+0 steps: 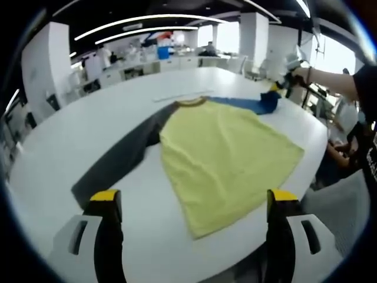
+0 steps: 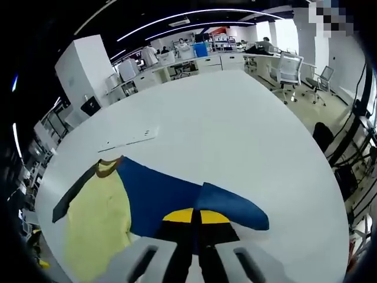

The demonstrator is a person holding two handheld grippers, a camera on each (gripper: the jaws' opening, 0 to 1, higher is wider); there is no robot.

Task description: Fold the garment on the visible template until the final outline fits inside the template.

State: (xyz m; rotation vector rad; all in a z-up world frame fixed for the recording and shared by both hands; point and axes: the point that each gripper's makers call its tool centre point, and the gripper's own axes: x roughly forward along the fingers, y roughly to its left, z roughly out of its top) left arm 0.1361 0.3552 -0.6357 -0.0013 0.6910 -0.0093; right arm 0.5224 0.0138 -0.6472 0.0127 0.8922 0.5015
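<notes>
A yellow shirt (image 1: 227, 156) with a brown collar (image 1: 189, 102) lies flat on the white table (image 1: 88, 118). Its grey sleeve (image 1: 121, 159) stretches toward my left gripper (image 1: 194, 197), which is open, its yellow-tipped jaws wide apart above the shirt's hem and touching nothing. The blue sleeve (image 1: 247, 104) runs to the far side, where a person's hand holds my right gripper (image 1: 281, 84) at the cuff. In the right gripper view, the right gripper (image 2: 194, 216) is shut on the blue sleeve (image 2: 159, 191), beside the yellow body (image 2: 97, 227).
A thin white strip (image 2: 126, 140) lies on the table beyond the collar. The table edge (image 1: 321, 141) curves close by on the right, with a person's dark sleeve (image 1: 362, 88) past it. Office chairs (image 2: 288, 71) and desks (image 2: 177, 59) stand behind the table.
</notes>
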